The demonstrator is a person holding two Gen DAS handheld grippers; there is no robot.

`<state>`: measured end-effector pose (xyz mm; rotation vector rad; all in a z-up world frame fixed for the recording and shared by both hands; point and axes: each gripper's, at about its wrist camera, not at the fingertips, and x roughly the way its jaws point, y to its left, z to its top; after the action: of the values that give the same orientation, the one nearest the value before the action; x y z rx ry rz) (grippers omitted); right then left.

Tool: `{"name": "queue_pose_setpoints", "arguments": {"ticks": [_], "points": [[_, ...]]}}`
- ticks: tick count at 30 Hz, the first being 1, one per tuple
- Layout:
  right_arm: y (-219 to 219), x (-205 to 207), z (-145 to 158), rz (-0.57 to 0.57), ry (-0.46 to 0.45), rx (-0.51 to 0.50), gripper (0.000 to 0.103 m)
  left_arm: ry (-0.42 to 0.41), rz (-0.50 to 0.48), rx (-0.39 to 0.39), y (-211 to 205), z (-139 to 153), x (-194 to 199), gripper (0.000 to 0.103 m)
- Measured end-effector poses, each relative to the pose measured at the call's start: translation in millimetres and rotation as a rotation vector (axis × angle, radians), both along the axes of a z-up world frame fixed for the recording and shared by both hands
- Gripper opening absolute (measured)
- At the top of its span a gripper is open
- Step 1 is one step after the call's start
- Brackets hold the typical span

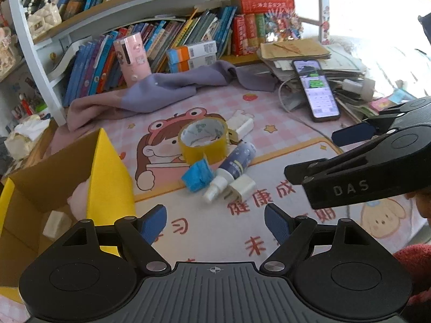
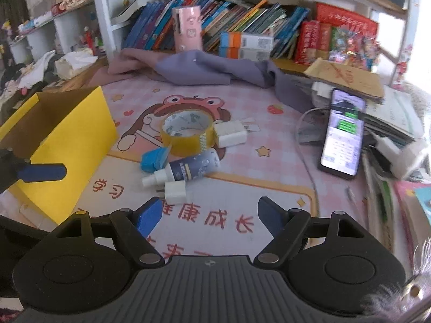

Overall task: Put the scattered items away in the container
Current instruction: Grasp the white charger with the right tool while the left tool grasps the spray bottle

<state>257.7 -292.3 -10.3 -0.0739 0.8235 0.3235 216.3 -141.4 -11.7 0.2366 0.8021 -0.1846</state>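
A yellow cardboard box stands open at the left, also in the right wrist view; a white block and something pink lie inside. On the cartoon mat lie a yellow tape roll, a blue crumpled item, a navy spray bottle, a near white charger and a far white charger. My left gripper is open and empty, short of the pile. My right gripper is open and empty, near the front charger.
A lit phone leans on a paper stack at the right with a white cable beside it. A purple cloth lies at the back before a bookshelf. A pink cylinder stands there. Tissues lie far left.
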Motion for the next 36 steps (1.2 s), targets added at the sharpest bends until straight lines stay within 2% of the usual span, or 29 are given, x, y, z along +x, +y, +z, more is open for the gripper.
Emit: {"name": "queue_pose_setpoints", "arguments": {"ticks": [6,11,17,21,23,25,31,32,33,36], "points": [[3.8,33.3,-19.3,0.088,0.09,0.035,0.073,0.063,0.059,0.042,-3.5,-8.5,11.5,0.082],[19.3,55.3,-37.4,0.167,0.154,0.046,0.06,0.113,0.111,0.058,0.4,-15.6,17.5,0.082],[39.8,74.9,-57.9,0.229,0.204,0.028,0.051,0.139,0.15,0.084,1.0,-17.2,23.9,0.082],[50.7,82.9,-68.1,0.261,0.21,0.013,0.048,0.151,0.169,0.093,1.5,-17.7,26.7,0.082],[52.0,85.9,-71.9,0.27,0.217,0.015,0.039,0.157,0.178,0.097,2.1,-18.2,29.5,0.082],[49.6,87.5,-74.3,0.274,0.215,0.027,0.037,0.161,0.182,0.096,1.6,-18.7,33.5,0.082],[20.4,88.3,-63.0,0.209,0.175,0.081,0.036,0.148,0.137,0.08,-10.8,-20.4,50.4,0.081],[13.6,87.8,-59.9,0.191,0.162,0.079,0.036,0.144,0.123,0.072,-14.4,-21.6,55.1,0.078],[7.6,87.9,-57.8,0.174,0.155,0.079,0.036,0.141,0.111,0.064,-18.1,-23.2,60.3,0.07],[-13.8,89.4,-54.5,0.121,0.153,0.08,0.036,0.141,0.07,0.045,-31.0,-29.6,78.0,0.055]]}}
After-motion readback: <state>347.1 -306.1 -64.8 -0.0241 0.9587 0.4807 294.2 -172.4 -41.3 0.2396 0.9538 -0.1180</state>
